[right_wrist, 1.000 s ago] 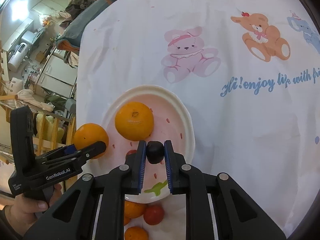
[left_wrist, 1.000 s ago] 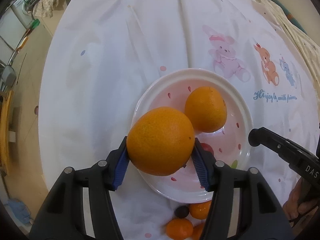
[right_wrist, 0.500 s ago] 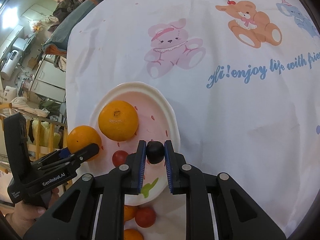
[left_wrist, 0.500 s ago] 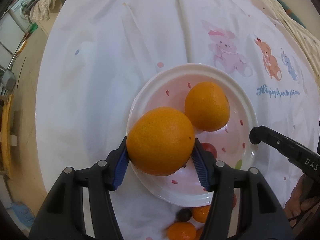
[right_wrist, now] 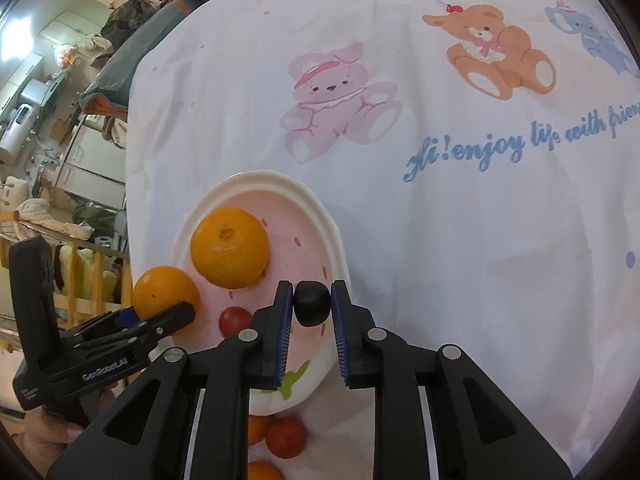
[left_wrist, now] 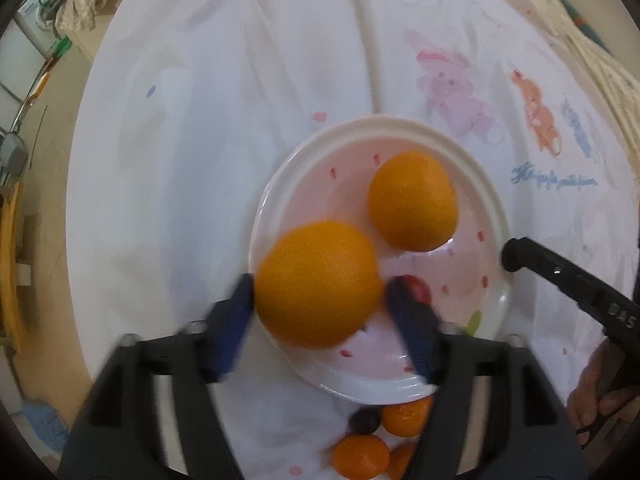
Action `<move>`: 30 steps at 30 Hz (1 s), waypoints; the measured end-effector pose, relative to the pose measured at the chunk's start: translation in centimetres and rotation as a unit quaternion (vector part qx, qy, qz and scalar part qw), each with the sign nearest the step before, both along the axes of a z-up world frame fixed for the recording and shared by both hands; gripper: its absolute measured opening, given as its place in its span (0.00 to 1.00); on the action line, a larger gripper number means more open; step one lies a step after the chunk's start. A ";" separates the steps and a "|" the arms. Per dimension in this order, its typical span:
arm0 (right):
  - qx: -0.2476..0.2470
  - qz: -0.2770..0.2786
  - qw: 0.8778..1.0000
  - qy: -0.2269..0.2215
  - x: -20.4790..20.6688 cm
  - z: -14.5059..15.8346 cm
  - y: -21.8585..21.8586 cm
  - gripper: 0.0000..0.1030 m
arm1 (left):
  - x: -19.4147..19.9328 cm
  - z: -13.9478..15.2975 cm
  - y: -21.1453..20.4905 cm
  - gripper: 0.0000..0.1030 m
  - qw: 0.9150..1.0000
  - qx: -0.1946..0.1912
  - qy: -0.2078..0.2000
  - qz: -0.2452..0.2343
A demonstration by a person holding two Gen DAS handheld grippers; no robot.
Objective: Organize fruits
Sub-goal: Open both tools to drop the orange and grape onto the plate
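1. Cloth (right_wrist: 460,240) over the desk: white, printed with bears and the blue script "Hi! enjoy life with frien…", cut off at the frame edge.
2. Plate (left_wrist: 472,152): white rim, pink centre, likely brittle. It carries one orange (left_wrist: 412,202) and a red cherry tomato (right_wrist: 234,320).
3. Left gripper (left_wrist: 320,300): clamped on a large orange (left_wrist: 318,284) held over the plate's near-left rim. The fruit looks firm, fairly heavy, with a pebbled skin; a hold across its widest part suits it. The body reads "GenRobot.AI".
4. Right gripper (right_wrist: 310,304): closed on a small dark berry (right_wrist: 312,304) above the plate's right edge. It is probably light, soft and easily crushed, so a gentle pinch is advisable. Lettering on its body reads "DAS", the rest hidden.
5. Loose small fruit (left_wrist: 362,456): lies on the cloth just before the plate.
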State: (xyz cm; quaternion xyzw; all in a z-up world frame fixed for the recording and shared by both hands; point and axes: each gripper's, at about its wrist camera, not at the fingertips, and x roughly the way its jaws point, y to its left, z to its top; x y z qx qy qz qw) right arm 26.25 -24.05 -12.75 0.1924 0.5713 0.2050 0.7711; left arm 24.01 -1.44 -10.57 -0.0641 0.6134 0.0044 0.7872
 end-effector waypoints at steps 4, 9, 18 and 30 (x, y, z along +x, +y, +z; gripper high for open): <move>0.004 -0.007 1.000 -0.003 0.1 0.3 -0.3 0.22 | -0.2 2.0 -0.6 0.91 0.998 0.017 -0.052 -0.017; 0.003 -0.012 0.999 -0.030 -0.1 1.4 -0.6 0.80 | -0.2 2.4 -0.7 0.91 0.998 0.021 -0.061 -0.020; 0.003 -0.018 0.998 -0.064 -0.8 4.5 -1.0 0.80 | -0.6 3.1 0.2 0.91 0.996 0.032 -0.079 0.001; -0.015 -0.038 0.996 -0.077 -3.8 6.5 -2.9 0.80 | -4.3 5.4 2.7 0.91 0.995 0.025 -0.089 0.033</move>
